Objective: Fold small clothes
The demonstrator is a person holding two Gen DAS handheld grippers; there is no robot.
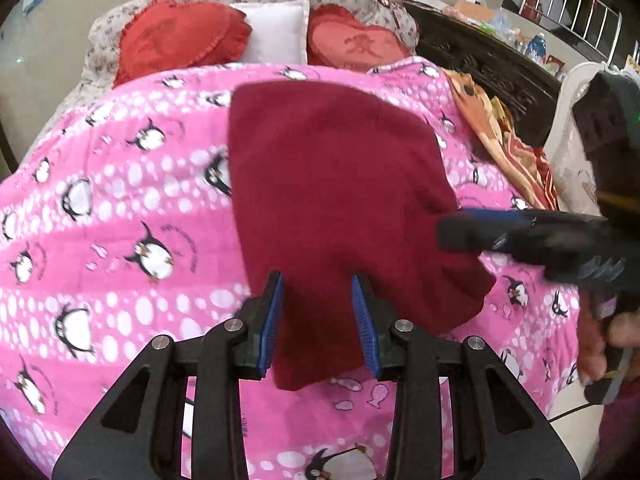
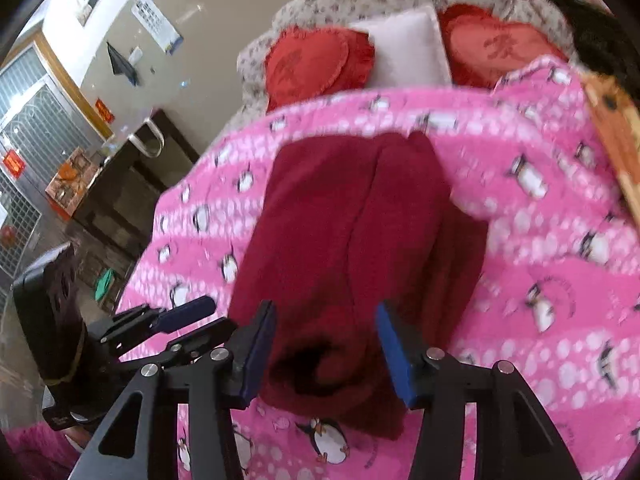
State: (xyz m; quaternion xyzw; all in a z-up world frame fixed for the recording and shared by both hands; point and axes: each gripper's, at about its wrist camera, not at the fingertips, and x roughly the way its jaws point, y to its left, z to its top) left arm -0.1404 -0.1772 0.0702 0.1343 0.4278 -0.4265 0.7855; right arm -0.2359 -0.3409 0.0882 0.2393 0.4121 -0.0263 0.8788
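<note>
A dark red garment [image 1: 340, 200] lies on the pink penguin blanket [image 1: 120, 220]; it also shows in the right wrist view [image 2: 352, 232], lengthwise with a fold line down its middle. My left gripper [image 1: 318, 284] is open, its blue pads either side of the garment's near edge. My right gripper [image 2: 326, 312] is open over the garment's near end, where an opening shows. The right gripper also appears at the right of the left wrist view [image 1: 480, 232], at the garment's right edge. The left gripper shows at the lower left of the right wrist view [image 2: 180, 316].
Two red heart cushions [image 1: 176, 36] and a white pillow [image 1: 276, 32] lie at the head of the bed. An orange patterned cloth [image 1: 504, 132] lies along the bed's right side, beside a dark carved cabinet [image 1: 480, 60]. A dark cabinet [image 2: 120, 192] stands left of the bed.
</note>
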